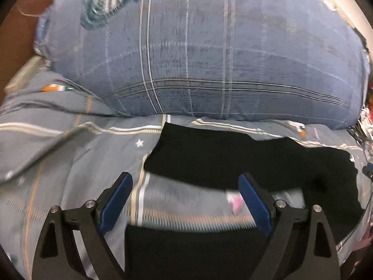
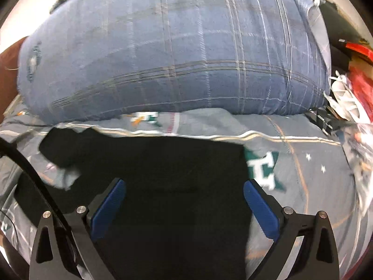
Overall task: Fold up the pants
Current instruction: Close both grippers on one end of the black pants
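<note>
Lying flat on a grey patterned bedsheet (image 1: 58, 154), the black pants (image 1: 233, 161) stretch mostly side to side in front of a big blue plaid pillow (image 1: 209, 46). That sideways long axis is what the next move appears to turn on.

Starting at the left, the left gripper (image 1: 185, 200) hangs with its 2 blue pads spread wide and nothing between them. Bare sheet shows under it, one dark band of the pants lies ahead and to its right, and another dark band sits just below its fingers. It is beside the cloth's left end, not yet on it.

Further right, the right gripper (image 2: 184, 205) is also spread wide and empty, but it hovers straight over the pants (image 2: 163, 175), with black cloth filling the space between its pads. The cloth's right edge falls just past its right finger, where the sheet (image 2: 314, 175) shows a green and white print.

Judging from this, the right hand is nearer to a grab; the left likely needs to shift right to reach its end.
</note>
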Tool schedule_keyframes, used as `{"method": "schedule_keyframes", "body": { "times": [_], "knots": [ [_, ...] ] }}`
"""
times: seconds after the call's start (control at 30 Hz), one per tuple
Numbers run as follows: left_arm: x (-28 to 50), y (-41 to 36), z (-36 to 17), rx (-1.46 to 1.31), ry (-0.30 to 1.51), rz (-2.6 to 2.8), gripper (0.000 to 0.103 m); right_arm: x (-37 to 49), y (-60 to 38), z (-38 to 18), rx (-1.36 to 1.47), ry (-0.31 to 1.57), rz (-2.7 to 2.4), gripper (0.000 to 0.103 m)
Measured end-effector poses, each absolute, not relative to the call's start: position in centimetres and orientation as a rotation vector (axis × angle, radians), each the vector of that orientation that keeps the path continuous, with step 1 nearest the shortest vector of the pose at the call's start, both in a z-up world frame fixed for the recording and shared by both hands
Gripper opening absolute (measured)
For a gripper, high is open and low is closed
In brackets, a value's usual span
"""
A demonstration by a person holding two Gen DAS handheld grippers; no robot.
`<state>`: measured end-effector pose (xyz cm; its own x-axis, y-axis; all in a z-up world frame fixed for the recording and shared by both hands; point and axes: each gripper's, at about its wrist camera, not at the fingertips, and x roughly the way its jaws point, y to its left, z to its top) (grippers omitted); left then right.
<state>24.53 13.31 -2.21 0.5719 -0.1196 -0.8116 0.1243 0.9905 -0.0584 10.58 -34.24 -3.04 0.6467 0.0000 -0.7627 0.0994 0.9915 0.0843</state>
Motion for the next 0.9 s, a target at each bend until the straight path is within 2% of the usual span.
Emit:
{"method": "schedule_keyframes", "body": {
  "times": [0.27, 0.43, 0.73, 0.77, 0.8, 0.83, 0.87, 0.9],
  "knots": [
    [34.2, 16.1, -8.5, -0.099, 1.105, -0.118, 0.092, 18.9, -39.7, -6.6, 0.224, 1.025, -0.042, 0.099],
    [37.2, 16.8, -10.7, -0.153, 1.135, -0.14, 0.092, 22.7, -37.5, -8.3, 0.15, 1.085, 0.043, 0.099],
    [38.6, 14.0, -12.4, -0.004, 1.155, -0.172, 0.093, 26.4, -32.8, -10.9, 0.041, 1.157, 0.165, 0.097],
    [38.3, 13.6, -12.1, 0.007, 1.144, -0.194, 0.071, 26.4, -32.2, -10.9, 0.023, 1.155, 0.18, 0.096],
    [37.8, 13.2, -11.6, 0.004, 1.125, -0.234, 0.024, 26.3, -31.9, -10.9, 0.008, 1.155, 0.187, 0.089],
    [37.4, 12.9, -11.1, -0.003, 1.13, -0.27, 0.011, 26.2, -31.4, -10.8, -0.015, 1.151, 0.198, 0.082],
    [37.1, 12.7, -10.7, 0.002, 1.128, -0.274, 0.01, 26.1, -31.0, -10.5, -0.022, 1.147, 0.216, 0.061],
    [36.7, 12.3, -10.1, 0.028, 1.113, -0.275, 0.009, 25.8, -30.8, -10.1, -0.01, 1.149, 0.234, 0.032]
  ]
}}
